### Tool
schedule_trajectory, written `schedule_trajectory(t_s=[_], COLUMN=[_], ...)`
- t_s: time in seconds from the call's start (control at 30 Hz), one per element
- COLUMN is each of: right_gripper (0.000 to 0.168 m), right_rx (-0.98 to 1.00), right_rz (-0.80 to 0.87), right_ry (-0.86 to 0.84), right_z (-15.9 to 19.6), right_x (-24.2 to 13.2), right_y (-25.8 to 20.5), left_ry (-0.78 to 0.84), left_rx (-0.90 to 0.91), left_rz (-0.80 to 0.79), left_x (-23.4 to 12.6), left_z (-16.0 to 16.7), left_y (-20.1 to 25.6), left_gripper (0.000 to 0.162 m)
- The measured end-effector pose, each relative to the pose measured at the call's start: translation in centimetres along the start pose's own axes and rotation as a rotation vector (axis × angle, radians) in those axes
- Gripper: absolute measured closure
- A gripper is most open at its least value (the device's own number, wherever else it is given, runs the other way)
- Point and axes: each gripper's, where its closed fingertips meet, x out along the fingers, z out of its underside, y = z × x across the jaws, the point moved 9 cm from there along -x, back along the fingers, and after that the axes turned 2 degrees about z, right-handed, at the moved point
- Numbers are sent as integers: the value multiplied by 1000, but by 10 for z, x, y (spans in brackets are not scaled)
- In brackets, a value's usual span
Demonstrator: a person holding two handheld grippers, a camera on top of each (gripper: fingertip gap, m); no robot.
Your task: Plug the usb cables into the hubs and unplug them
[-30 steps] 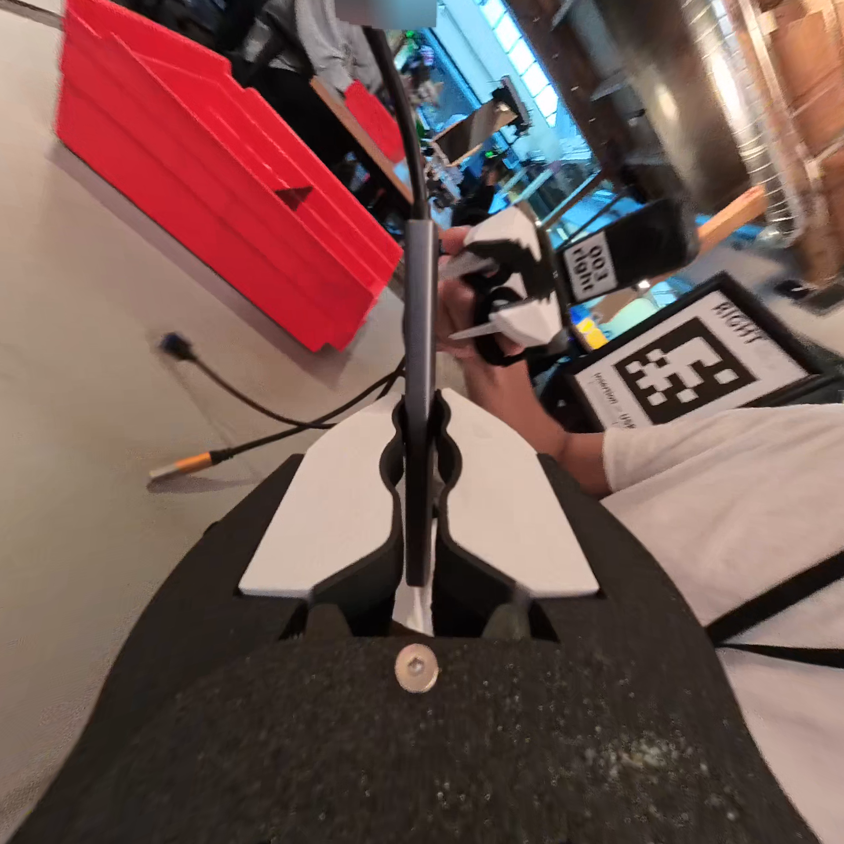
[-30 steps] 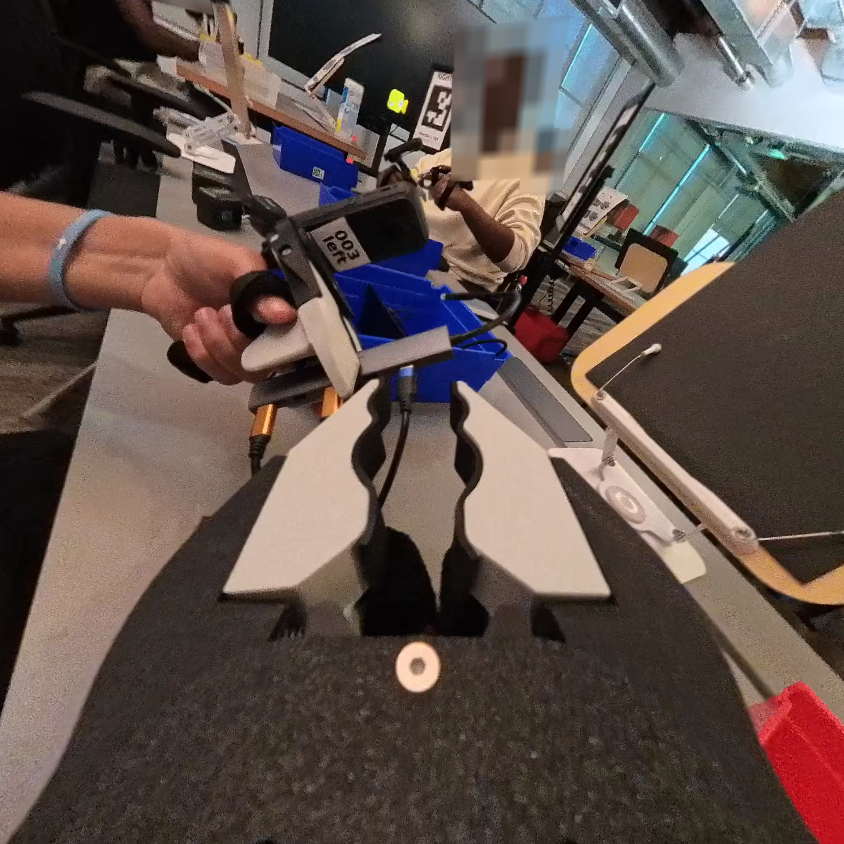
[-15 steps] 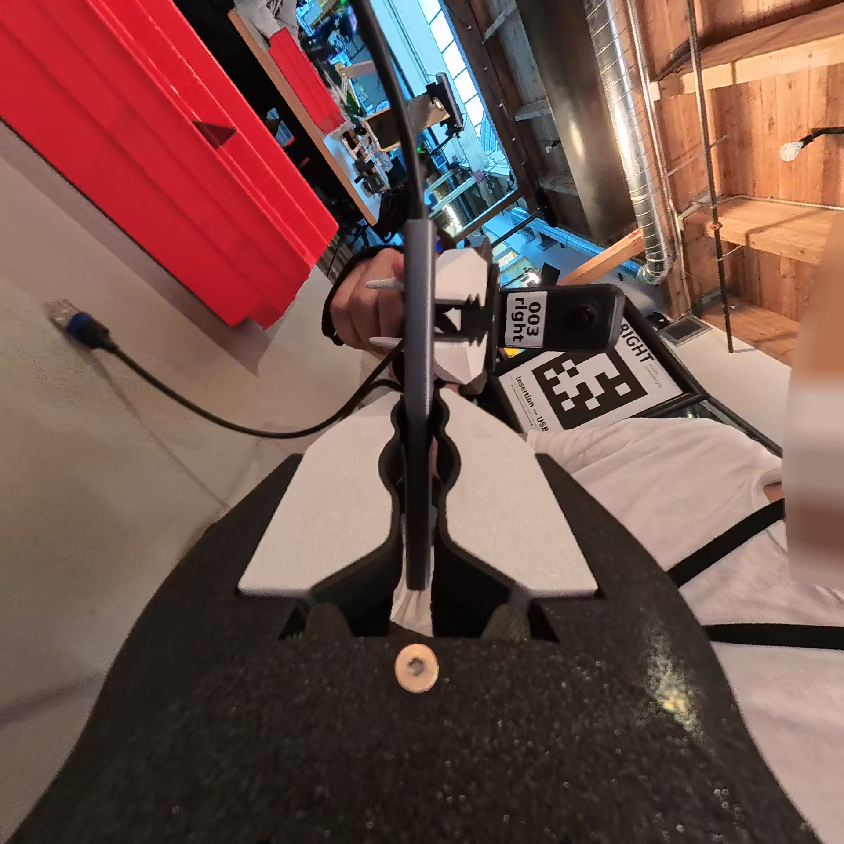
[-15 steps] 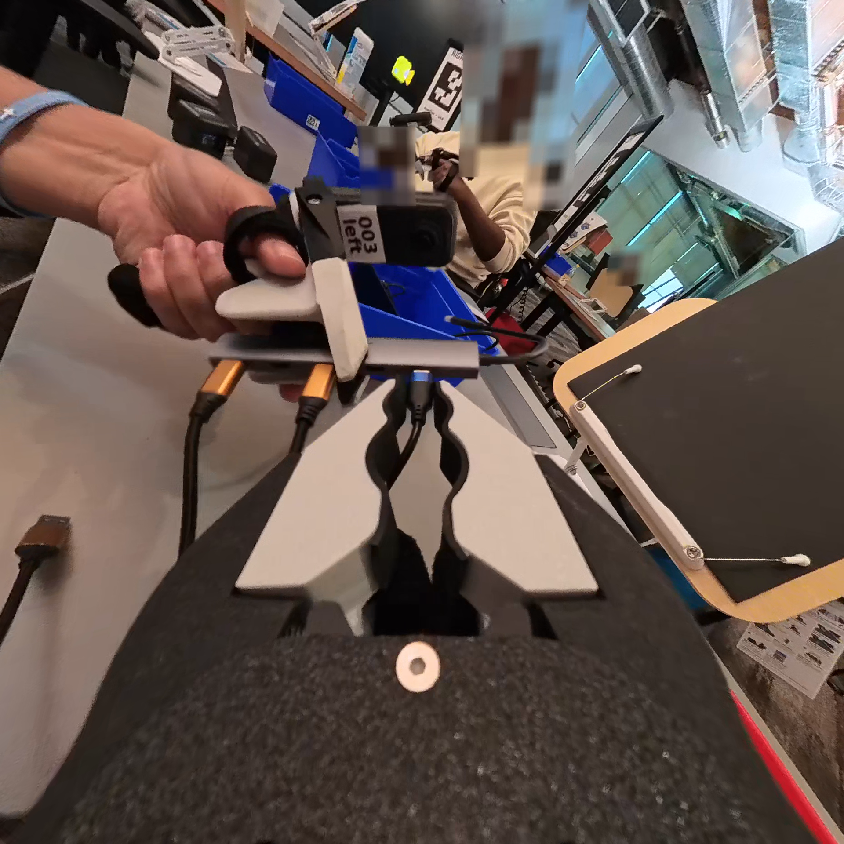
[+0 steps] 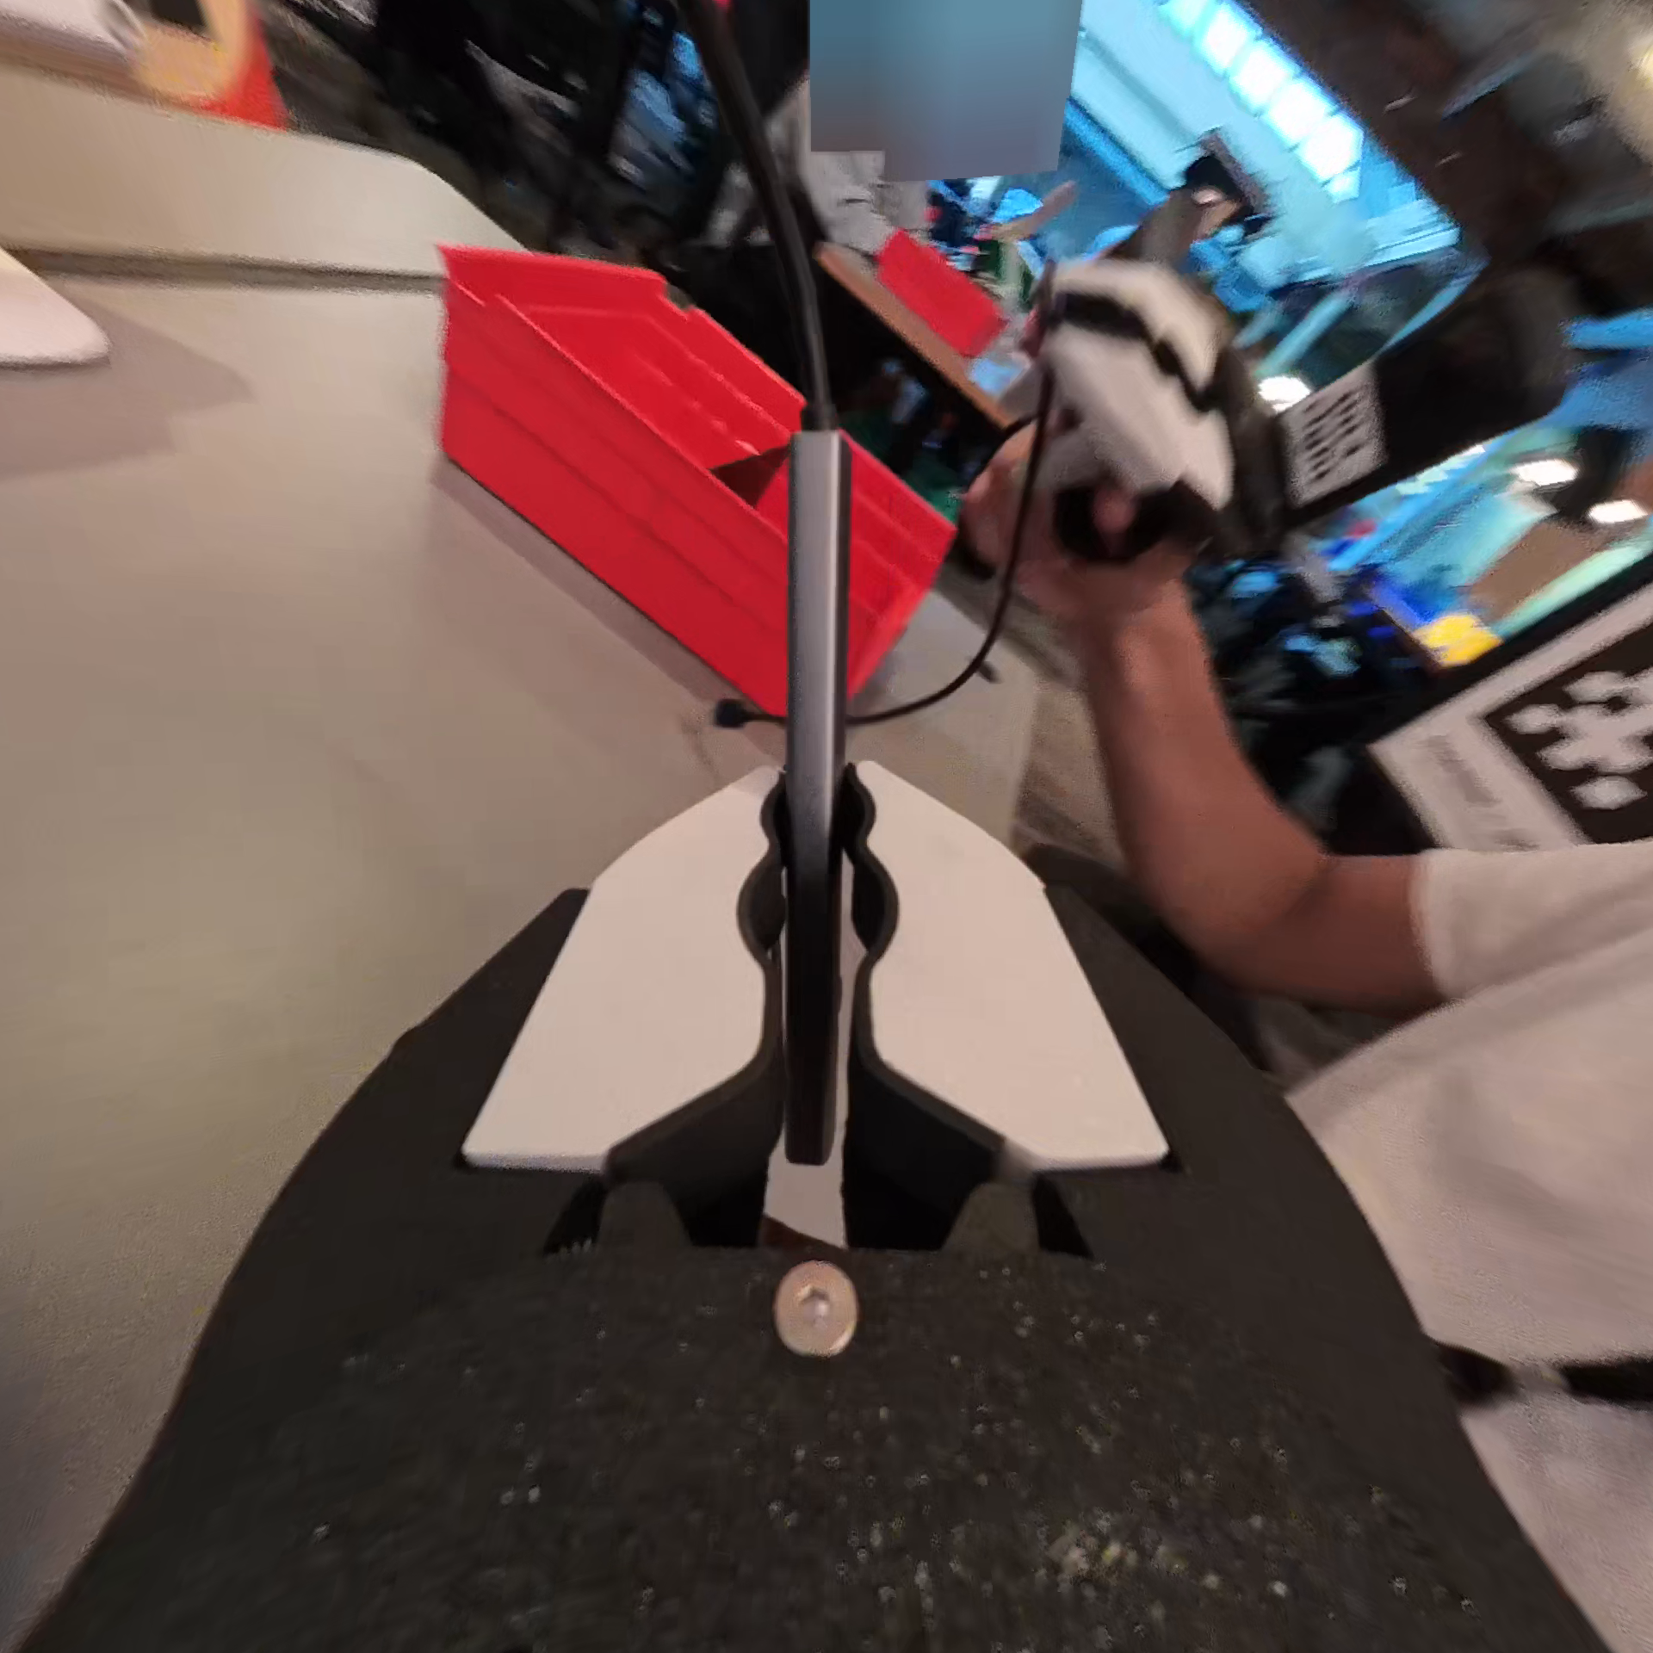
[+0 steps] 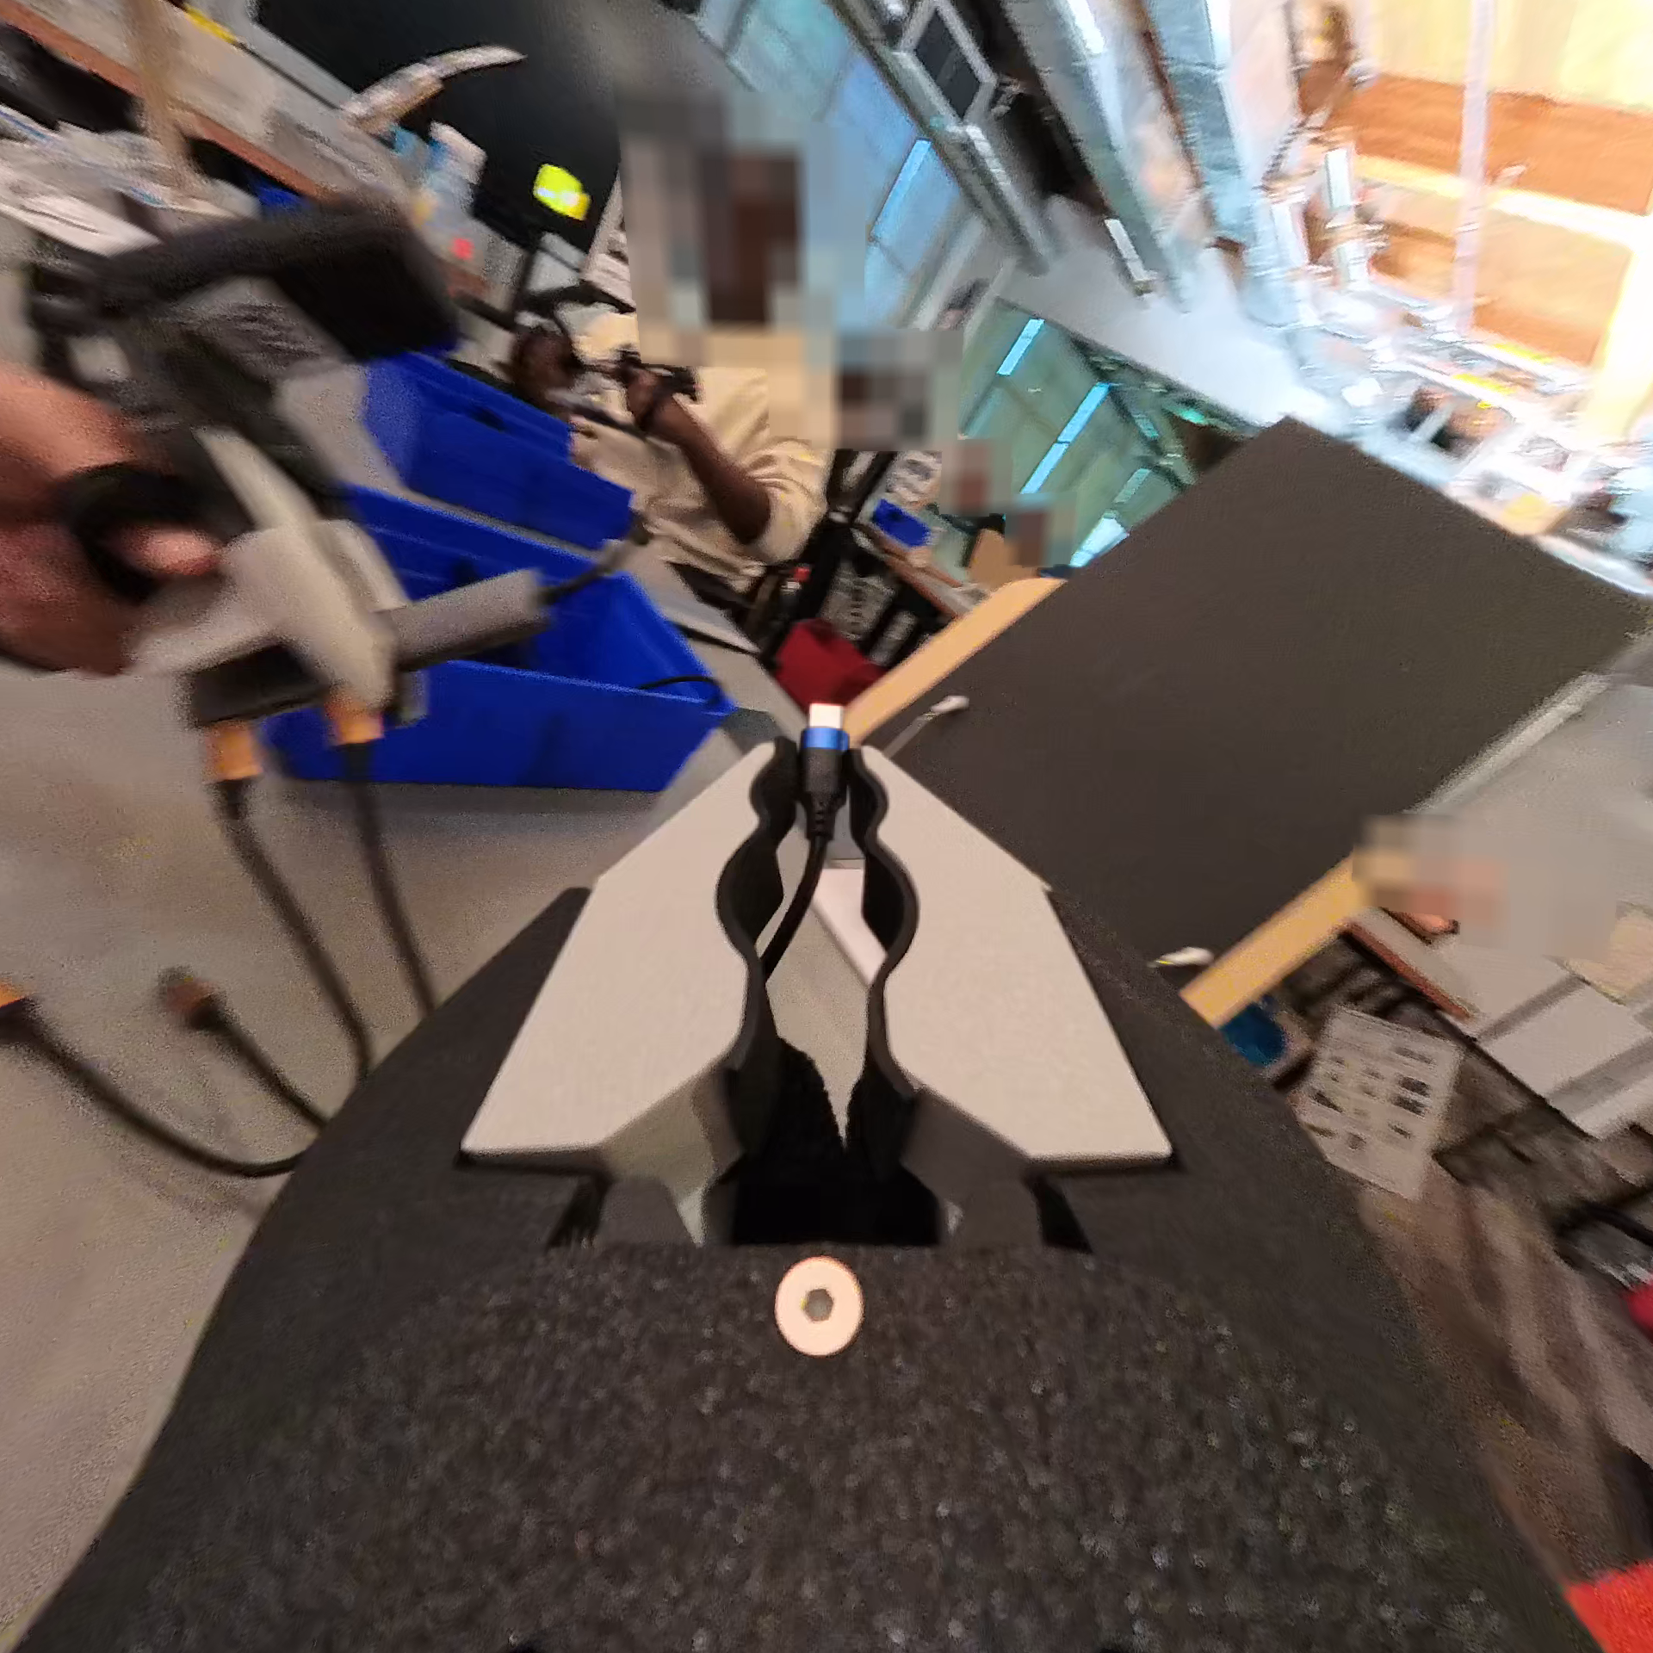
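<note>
In the left wrist view, the left gripper (image 5: 814, 805) is closed hard on a slim grey USB hub (image 5: 814, 644), which stands edge-on between the fingertips (image 5: 707, 859) and projects straight ahead of them; a thick black lead (image 5: 787, 268) leaves its far end and curves up out of the frame. Clamped by its broad faces in this way, the hub probably stays steady while plugs go in or out along its long side. Ahead and a little left of the gripper a stack of red bins (image 5: 626, 465) sits on the pale grey table (image 5: 224, 716). Ahead and to the right, the right gripper (image 5: 1136, 420) is blurred in the person's hand (image 5: 1064, 555), with a thin black cable (image 5: 975, 653) drooping from it to the table. Right of that gripper are a label and a black-and-white marker board (image 5: 1574, 742); their writing is not repeated here. In the right wrist view, the right gripper (image 6: 823, 769) is nearly closed, pinching a blue-collared USB-C plug (image 6: 823, 742) at the very tips, its metal end pointing forward and its cable (image 6: 787, 912) running back between the fingers; holding it by the shell leaves the connector free. To the left and ahead, the blurred left gripper (image 6: 358, 626) carries the hub (image 6: 465, 617), with two orange-collared plugs (image 6: 353, 724) seated in its underside and their cables hanging to the table (image 6: 134, 1342). Blue bins (image 6: 501, 698) lie beyond it, and a dark board with a wooden edge (image 6: 1252, 716) stands to the right.
</note>
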Motion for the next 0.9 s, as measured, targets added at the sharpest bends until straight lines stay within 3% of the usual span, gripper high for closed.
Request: schedule_trajectory(t_s=[0.23, 0.37, 0.6, 0.9], right_gripper=[159, 159, 159, 159], right_rx=[14, 5, -9, 351], right_rz=[326, 411, 566, 467], right_ry=[-5, -127, -406, -783], right_z=[-32, -21, 38, 178], right_x=[-4, -12, -49, -62], right_y=[128, 157, 119, 47], left_ry=[174, 171, 175, 164], left_rx=[131, 157, 146, 132], left_rz=[-138, -153, -124, -101], left_x=[-1, -4, -8, 0], left_z=[59, 69, 78, 79], left_y=[27, 21, 20, 22], left_gripper=[153, 152, 153, 153])
